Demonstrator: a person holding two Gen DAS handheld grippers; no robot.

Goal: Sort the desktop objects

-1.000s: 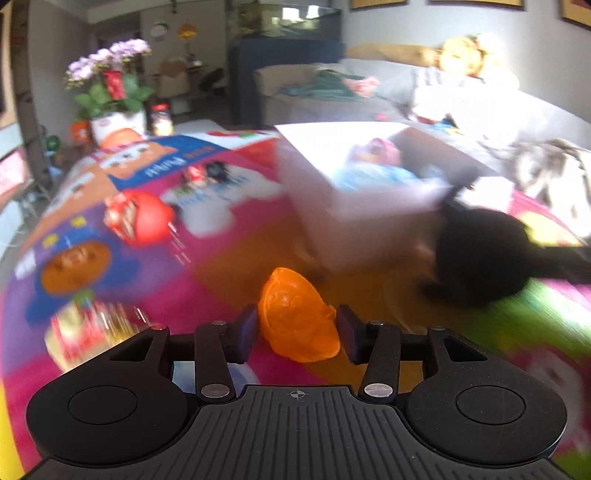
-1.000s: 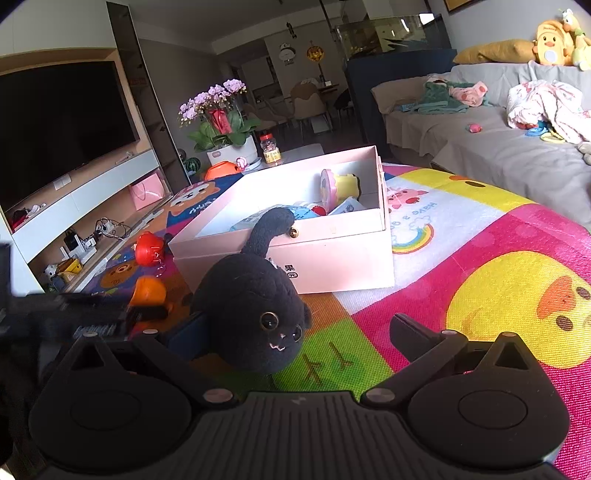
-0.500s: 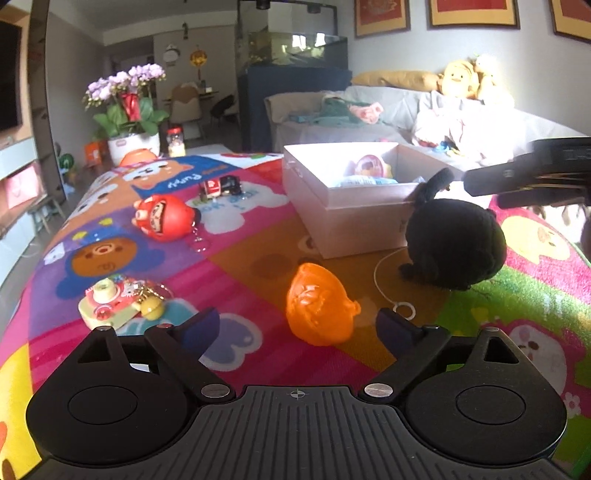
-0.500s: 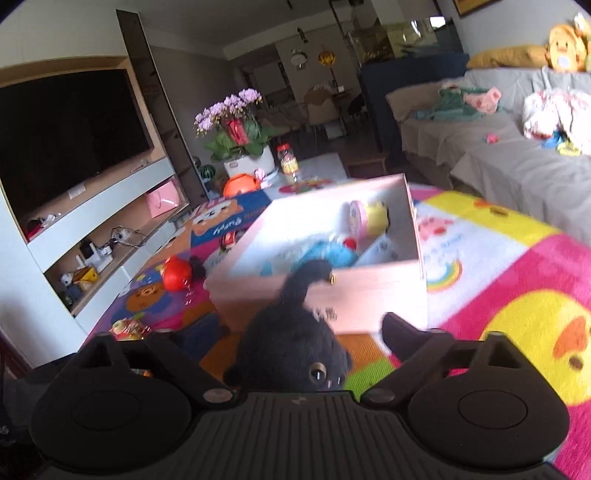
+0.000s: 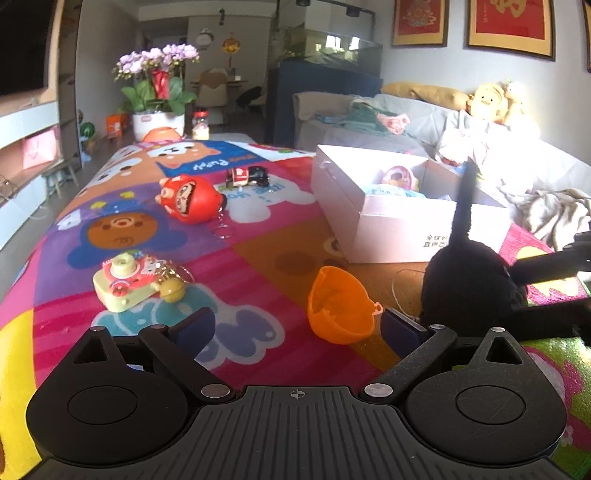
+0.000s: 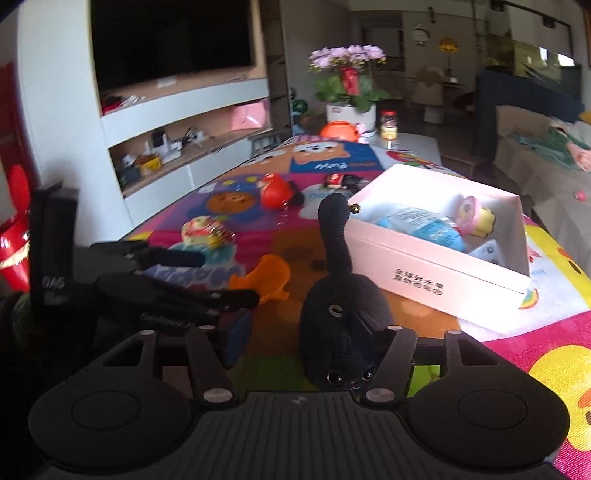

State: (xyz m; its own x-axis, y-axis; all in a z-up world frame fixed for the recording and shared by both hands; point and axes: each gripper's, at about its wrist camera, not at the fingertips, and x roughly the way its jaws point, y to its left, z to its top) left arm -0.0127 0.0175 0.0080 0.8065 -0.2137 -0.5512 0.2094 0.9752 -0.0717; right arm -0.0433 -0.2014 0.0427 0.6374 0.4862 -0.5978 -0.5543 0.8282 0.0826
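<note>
We note a dim living room: dark television (image 6: 173, 37) above white shelving (image 6: 184, 122) on one wall, grey sofa (image 5: 424, 125) under red framed prints (image 5: 509, 26) opposite, potted pink orchids (image 5: 159, 85) beyond, daylight washing the sofa.

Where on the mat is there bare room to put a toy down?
Free: the mat between the red doll and the white box, and the near strip left of the orange shell. Crowded: around the shell, the black plush cat and the box front.
</note>
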